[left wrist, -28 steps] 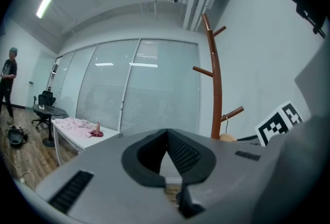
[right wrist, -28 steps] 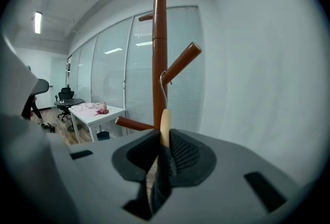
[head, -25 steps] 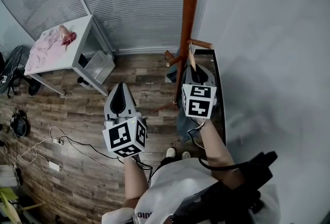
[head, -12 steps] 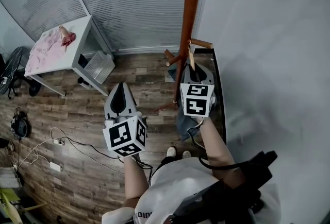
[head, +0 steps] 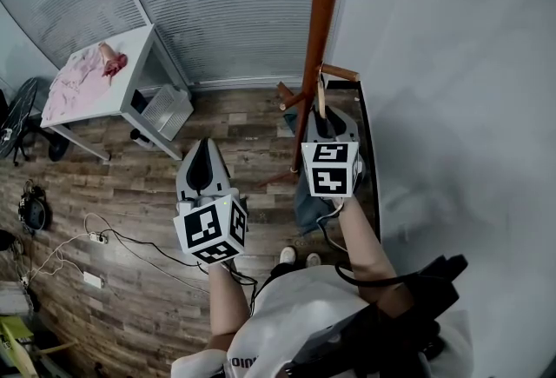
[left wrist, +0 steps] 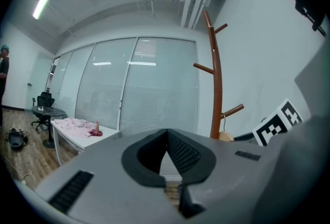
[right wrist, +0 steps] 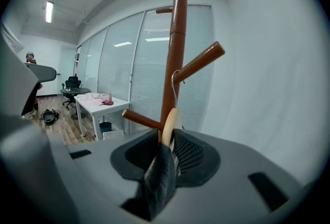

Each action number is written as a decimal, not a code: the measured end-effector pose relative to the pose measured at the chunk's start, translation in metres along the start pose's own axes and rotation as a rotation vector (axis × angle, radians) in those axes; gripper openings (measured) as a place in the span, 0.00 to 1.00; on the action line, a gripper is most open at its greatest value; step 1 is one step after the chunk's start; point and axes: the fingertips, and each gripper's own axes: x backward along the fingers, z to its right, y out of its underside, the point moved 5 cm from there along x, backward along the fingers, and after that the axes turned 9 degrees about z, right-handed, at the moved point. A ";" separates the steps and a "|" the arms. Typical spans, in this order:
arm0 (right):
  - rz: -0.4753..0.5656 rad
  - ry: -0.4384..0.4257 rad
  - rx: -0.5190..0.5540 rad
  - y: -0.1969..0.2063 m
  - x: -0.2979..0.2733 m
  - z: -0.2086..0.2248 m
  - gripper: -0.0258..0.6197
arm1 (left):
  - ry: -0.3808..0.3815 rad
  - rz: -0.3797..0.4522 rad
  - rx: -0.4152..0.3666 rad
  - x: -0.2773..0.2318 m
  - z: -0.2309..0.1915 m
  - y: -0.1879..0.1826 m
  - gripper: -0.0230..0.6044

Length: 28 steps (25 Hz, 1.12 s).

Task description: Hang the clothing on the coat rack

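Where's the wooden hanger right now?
The hanger is centre of the right gripper view, hooked on a right-hand peg of the coat rack, dark clothing draped under it.

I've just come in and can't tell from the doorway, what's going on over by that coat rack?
A person is hanging clothing with a gripper in each hand. The right gripper is at the coat rack, around a wooden hanger carrying a dark garment, and the hanger's hook sits over a peg. That gripper's jaws have just been opening, so it looks like a release. The left gripper is shut, empty, held off to the side.
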 end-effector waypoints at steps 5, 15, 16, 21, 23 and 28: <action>0.009 -0.035 -0.007 -0.001 0.003 -0.005 0.21 | 0.006 -0.007 0.000 -0.001 0.003 0.001 0.06; 0.032 -0.048 -0.024 -0.001 0.008 -0.006 0.23 | 0.017 -0.014 -0.005 -0.002 0.009 0.004 0.06; 0.034 -0.049 -0.023 -0.001 0.009 -0.007 0.23 | 0.019 -0.015 -0.005 -0.001 0.009 0.004 0.06; 0.052 -0.041 -0.026 -0.004 0.015 -0.007 0.23 | 0.028 -0.019 -0.006 0.000 0.010 0.005 0.06; 0.059 -0.030 -0.030 -0.005 0.019 -0.005 0.23 | 0.034 -0.017 -0.006 0.001 0.011 0.004 0.06; 0.063 -0.004 -0.036 -0.002 0.027 0.002 0.23 | 0.054 -0.018 -0.008 0.004 0.018 0.004 0.06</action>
